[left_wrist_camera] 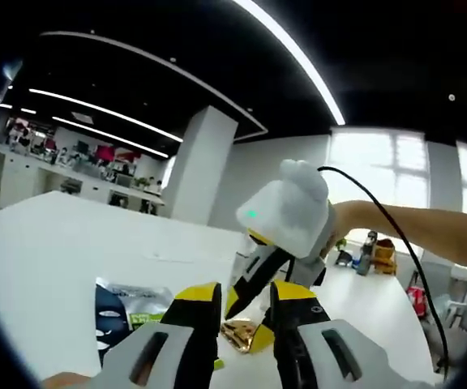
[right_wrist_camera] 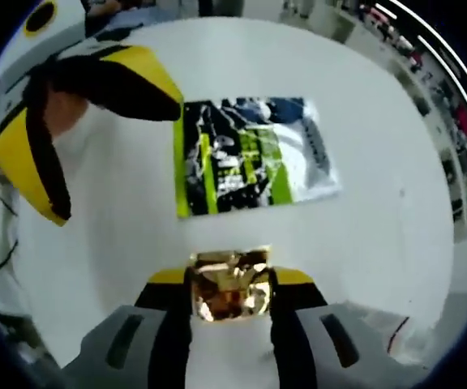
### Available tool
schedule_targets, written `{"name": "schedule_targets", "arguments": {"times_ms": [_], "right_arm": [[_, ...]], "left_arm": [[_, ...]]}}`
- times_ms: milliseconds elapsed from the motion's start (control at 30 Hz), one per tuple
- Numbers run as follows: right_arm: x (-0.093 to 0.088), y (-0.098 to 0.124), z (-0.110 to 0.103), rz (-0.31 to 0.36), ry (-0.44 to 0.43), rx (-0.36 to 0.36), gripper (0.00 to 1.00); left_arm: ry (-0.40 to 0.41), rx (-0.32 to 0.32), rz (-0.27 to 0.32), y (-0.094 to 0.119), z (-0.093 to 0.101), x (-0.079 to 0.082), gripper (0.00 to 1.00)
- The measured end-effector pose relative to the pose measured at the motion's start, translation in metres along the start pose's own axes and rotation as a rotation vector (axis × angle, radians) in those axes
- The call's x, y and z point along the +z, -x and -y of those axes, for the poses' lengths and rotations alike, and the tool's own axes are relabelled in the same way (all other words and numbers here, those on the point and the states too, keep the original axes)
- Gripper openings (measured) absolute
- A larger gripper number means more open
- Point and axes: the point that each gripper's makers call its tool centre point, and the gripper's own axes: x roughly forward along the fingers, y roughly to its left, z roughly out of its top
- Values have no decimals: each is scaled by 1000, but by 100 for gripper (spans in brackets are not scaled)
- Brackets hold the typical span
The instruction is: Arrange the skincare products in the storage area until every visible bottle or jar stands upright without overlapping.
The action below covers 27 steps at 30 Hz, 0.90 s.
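Right gripper (right_wrist_camera: 232,285) pinches a gold foil packet (right_wrist_camera: 232,293) over a white table (right_wrist_camera: 363,243).
The packet is shiny and crinkled, near a flat green-and-black sachet (right_wrist_camera: 250,154). The left gripper (left_wrist_camera: 246,312) is slightly spread, holding nothing, above the table.

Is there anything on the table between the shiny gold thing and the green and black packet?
No. In the right gripper view, only bare white table separates the gold thing from the packet.
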Motion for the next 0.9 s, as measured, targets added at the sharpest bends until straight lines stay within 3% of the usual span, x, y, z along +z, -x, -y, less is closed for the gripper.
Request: {"name": "schedule_targets", "arguments": {"times_ms": [100, 200, 267, 333, 433, 500, 533, 567, 700, 767, 800, 833, 900], "right_arm": [[0, 1, -3, 21, 5, -15, 35], [0, 6, 12, 6, -28, -135, 49], [3, 7, 3, 38, -20, -107, 61], [9, 13, -7, 96, -62, -85, 64], [26, 30, -6, 236, -67, -131, 63], [30, 41, -6, 272, -68, -166, 63], [32, 47, -5, 297, -59, -193, 63], [35, 58, -5, 362, -54, -243, 62], [32, 70, -11, 492, -126, -323, 61], [25, 78, -13, 589, -138, -434, 60], [24, 80, -14, 613, -152, -445, 59], [26, 88, -25, 750, -219, -463, 58], [31, 98, -25, 890, -265, -476, 60]], "left_arm": [[1, 1, 1, 0, -1, 0, 25], [5, 1, -1, 1, -1, 0, 25], [5, -1, 0, 2, 0, 1, 25], [1, -5, 6, 3, 2, 3, 25], [-2, -9, 10, 2, 4, 3, 25], [-7, -10, 9, 3, 5, 2, 25], [-12, -9, 6, 3, 5, 2, 25], [-18, -8, 4, 3, 5, 1, 25], [-9, -11, 2, 1, 2, 2, 25], [-6, -11, 0, -1, 0, 2, 25], [-6, -11, -2, -1, 0, 1, 25], [-8, -11, -4, -2, 0, 1, 25], [-15, -11, -8, -3, 0, -1, 25]]}}
